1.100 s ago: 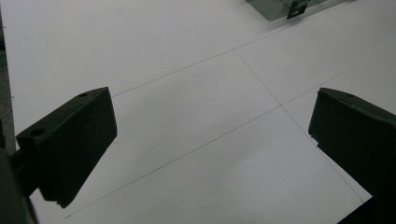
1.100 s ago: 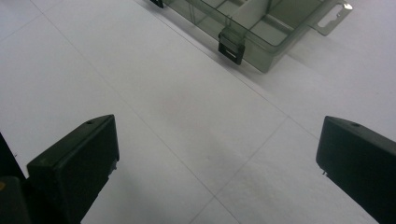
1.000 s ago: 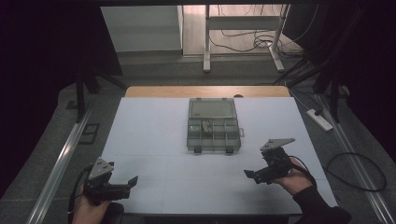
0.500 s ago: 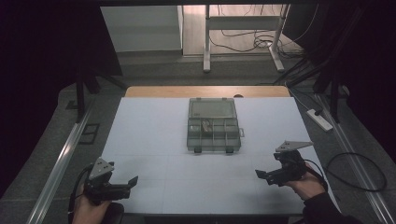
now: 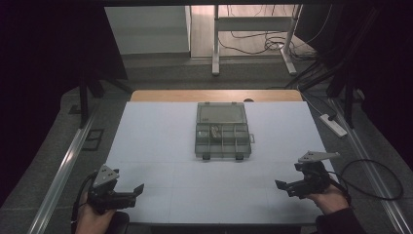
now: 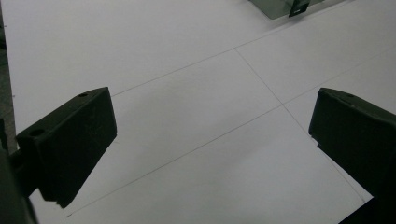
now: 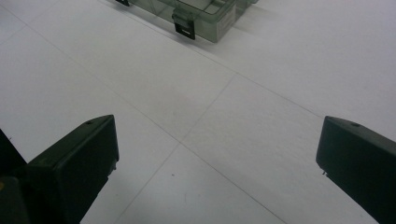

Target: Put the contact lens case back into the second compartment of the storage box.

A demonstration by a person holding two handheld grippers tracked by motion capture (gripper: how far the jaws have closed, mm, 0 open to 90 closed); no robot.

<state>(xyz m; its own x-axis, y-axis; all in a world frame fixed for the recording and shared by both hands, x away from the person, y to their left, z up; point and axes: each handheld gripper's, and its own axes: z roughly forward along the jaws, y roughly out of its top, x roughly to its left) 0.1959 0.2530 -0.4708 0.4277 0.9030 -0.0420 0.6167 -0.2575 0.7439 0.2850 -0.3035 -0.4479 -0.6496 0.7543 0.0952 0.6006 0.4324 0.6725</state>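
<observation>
High view shows the translucent grey plastic compartment box [image 5: 223, 131] lying flat at the middle of the white worktop [image 5: 156, 141], its lid apparently swung open toward the far edge and its divided tray nearer the person, with something small in 1 of the cells that is too small to identify. The left tongs [image 5: 127, 191] and right tongs [image 5: 286, 186] sit near the front corners, well apart from the box, each with jaws spread wide and holding nothing. The box looks light, rigid and thin-walled, with smooth sides that would likely be slippery under hard jaws, and loose contents could spill if it tips. The 2 dark latches [image 7: 184, 24] on its near wall and the rim beside them seem the surest places to pinch; the hinged lid would probably flex.
</observation>
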